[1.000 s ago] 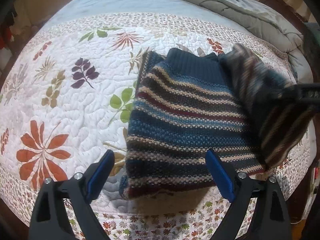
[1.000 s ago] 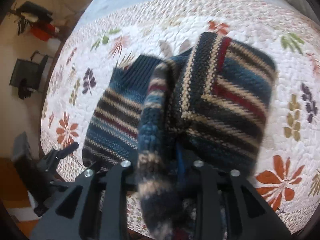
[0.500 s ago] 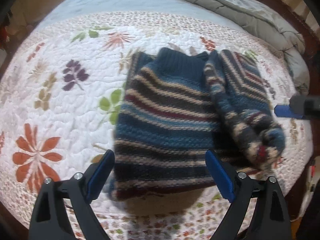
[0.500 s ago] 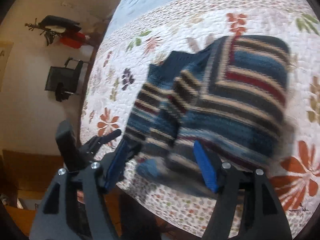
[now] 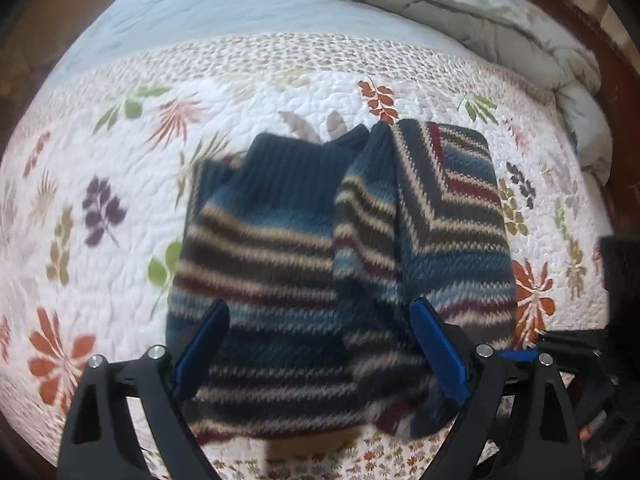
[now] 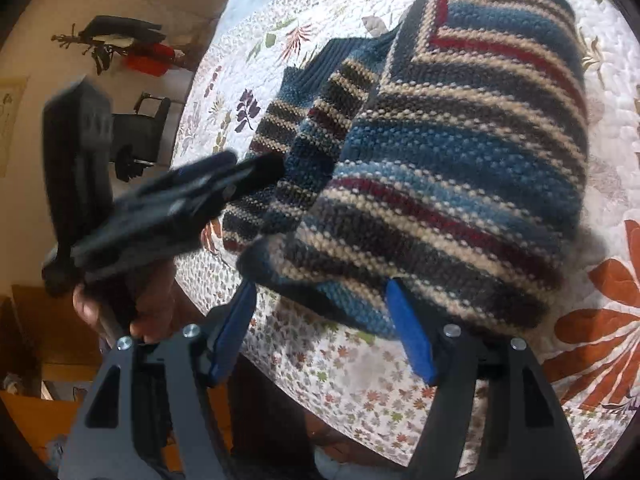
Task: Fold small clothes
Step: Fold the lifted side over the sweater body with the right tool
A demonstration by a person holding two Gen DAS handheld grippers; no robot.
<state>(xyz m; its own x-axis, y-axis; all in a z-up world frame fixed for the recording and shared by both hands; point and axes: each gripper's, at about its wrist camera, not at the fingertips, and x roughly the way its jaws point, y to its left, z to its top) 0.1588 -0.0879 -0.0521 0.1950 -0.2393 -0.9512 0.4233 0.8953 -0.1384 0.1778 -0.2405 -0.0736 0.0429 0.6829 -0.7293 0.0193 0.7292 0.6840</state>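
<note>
One striped sweater (image 5: 304,264), two grippers over the quilt (image 5: 100,152).
Left gripper (image 5: 320,344) gapes empty; right gripper (image 6: 324,328) is closing, nothing pinched; grey duvet (image 5: 460,12) behind.

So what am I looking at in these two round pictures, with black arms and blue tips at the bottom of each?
No robot here: a person holds hand-operated tongs in each hand, and each carries a fisheye camera looking along its two blue-padded fingers. One picture is from the left tongs, the other from the right tongs, which also shows the left tool and the hand gripping it. On the white leaf-print quilt lies a blue, tan and maroon striped knit sweater, its right part already folded over. The left tongs are open; the right ones are closing slightly. Neither pair holds anything: the sweater lies beyond the pads.
</note>
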